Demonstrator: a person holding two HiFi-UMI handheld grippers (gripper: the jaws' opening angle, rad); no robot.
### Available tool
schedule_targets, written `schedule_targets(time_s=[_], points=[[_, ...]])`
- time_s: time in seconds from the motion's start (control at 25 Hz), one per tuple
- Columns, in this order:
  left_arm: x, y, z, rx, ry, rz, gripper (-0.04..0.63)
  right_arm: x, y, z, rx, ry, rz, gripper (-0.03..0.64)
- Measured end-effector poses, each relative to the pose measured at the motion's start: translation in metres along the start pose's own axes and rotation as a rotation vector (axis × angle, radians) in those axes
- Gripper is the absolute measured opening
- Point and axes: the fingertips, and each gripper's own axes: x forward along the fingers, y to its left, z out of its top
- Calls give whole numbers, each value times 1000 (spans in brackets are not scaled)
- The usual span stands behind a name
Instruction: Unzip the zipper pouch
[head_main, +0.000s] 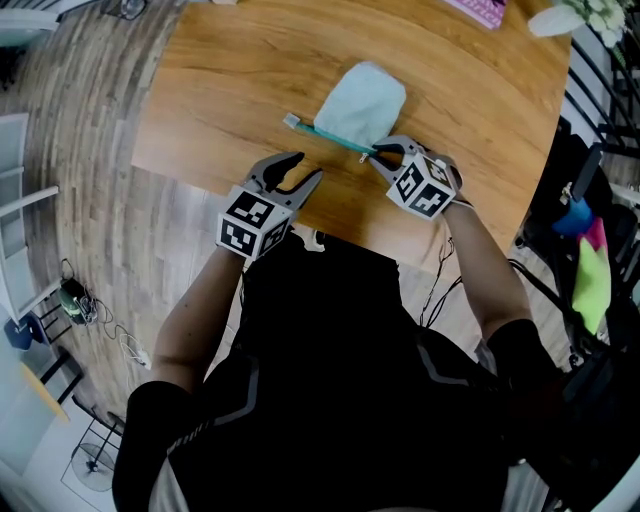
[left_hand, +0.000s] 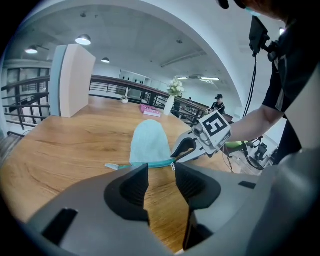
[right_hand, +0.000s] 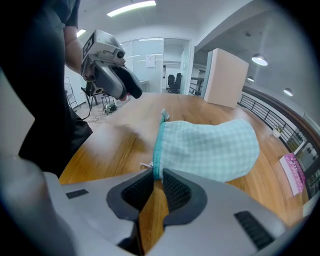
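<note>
A pale green checked pouch (head_main: 360, 103) lies flat on the wooden table (head_main: 230, 90), its teal zipper (head_main: 325, 132) along the near side. My right gripper (head_main: 377, 153) is at the zipper's right end. In the right gripper view its jaws (right_hand: 156, 175) stand narrow, shut on the corner of the pouch (right_hand: 210, 147) where the teal band ends, and the small zipper pull (right_hand: 145, 165) sticks out just left of them. My left gripper (head_main: 308, 167) hovers open over the table's front edge, short of the zipper. Its jaws (left_hand: 161, 170) are empty and face the pouch (left_hand: 149, 142).
A pink flat object (head_main: 480, 10) and a white vase with flowers (head_main: 562, 18) stand at the table's far side. The table's front edge runs just under both grippers. Coloured items (head_main: 592, 270) sit off the table at the right.
</note>
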Motion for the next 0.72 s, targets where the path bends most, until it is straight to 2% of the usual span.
schedule_targets(time_s=[0.12,0.32,0.56,0.72], points=[[0,-2,4,6,-5,-12,187,-3,1,3,26,-9,14,64],[-5,-3,16,30,-31,-18,189,-17,1,19,127,-62,18,60],[-16,-9,37,80,-41,-66,187,-47,-7,56,334,-200,28,58],[-23,-17,56,140,-62,-122,181,-73,-12,84,425,-275,18,58]])
